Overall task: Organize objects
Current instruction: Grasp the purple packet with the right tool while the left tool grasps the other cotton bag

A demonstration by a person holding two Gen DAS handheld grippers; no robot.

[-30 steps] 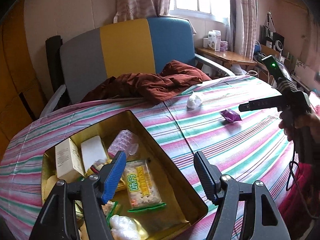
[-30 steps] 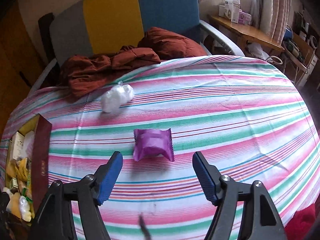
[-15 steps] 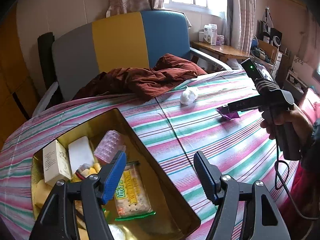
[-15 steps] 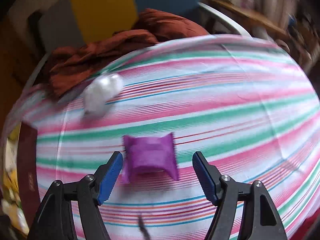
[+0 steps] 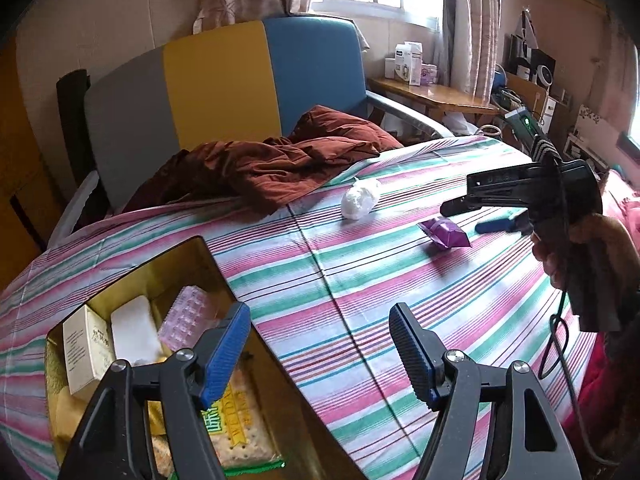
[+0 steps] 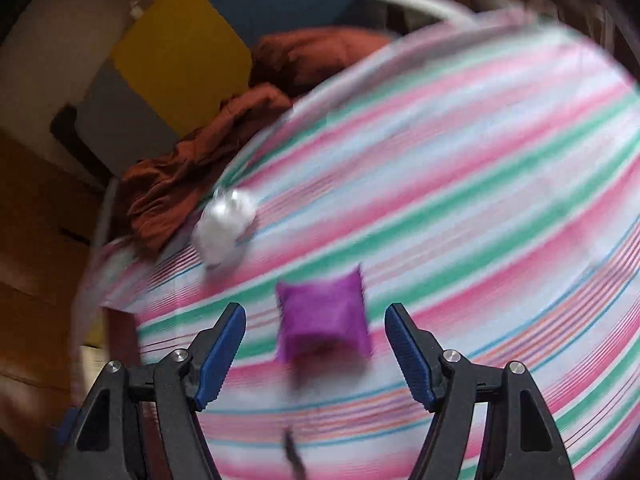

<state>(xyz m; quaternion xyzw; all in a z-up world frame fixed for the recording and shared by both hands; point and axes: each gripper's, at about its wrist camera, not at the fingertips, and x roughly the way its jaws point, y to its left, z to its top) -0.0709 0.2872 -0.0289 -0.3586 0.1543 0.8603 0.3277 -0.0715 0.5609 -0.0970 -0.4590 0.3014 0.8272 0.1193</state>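
My right gripper (image 6: 316, 356) has closed in and rolled; the purple packet (image 6: 324, 320) on the striped tabletop (image 6: 500, 208) now sits between its released fingers, ready to grasp. Left gripper (image 5: 320, 352) is opening, empty, beside the tin (image 5: 192, 264).

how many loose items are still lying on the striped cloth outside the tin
2: a white wrapped item near the rust-brown garment, and a purple packet beside the right gripper. Folds may hide others.

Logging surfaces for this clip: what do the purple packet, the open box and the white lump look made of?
Purple packet: glossy plastic or foil wrap, with crimped, creased ends. Open box: likely tin, since its gold inner walls reflect like metal. White lump: seems a crinkled clear plastic wrap around something white; contents unclear.
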